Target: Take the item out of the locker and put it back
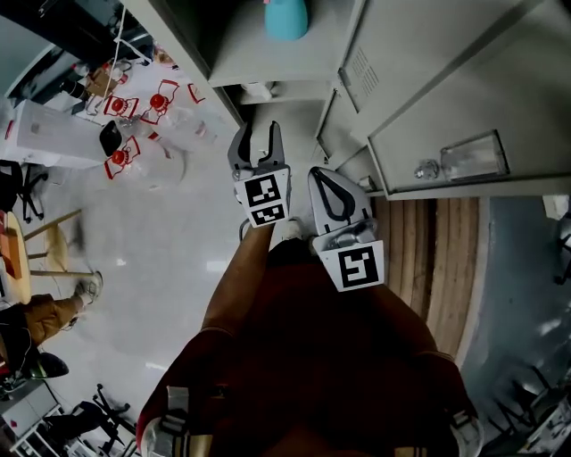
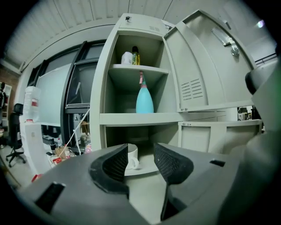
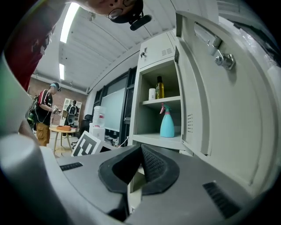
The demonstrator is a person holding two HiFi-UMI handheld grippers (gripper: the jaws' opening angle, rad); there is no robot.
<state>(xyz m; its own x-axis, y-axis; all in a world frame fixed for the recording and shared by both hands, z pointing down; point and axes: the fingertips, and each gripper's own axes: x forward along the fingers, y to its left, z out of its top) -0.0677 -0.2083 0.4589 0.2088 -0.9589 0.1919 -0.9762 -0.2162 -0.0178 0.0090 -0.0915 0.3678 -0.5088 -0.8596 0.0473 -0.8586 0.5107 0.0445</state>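
The grey locker (image 2: 109, 88) stands open in front of me. On its middle shelf stands a teal spray bottle (image 2: 144, 99), also seen in the right gripper view (image 3: 167, 123) and at the top of the head view (image 1: 287, 18). A white mug (image 2: 131, 157) sits on the lower shelf, partly hidden behind my jaws. My left gripper (image 2: 140, 160) is open and empty, well short of the shelves (image 1: 260, 132). My right gripper (image 3: 139, 165) is shut on nothing, held beside the left one (image 1: 326, 178).
The top shelf holds a white cup (image 2: 127, 57) and a yellow bottle (image 2: 135, 56). The locker door (image 2: 206, 66) swings open to the right. Water jugs (image 1: 161, 103) and clutter lie on the floor at left; a person (image 3: 44, 114) stands by a round table far left.
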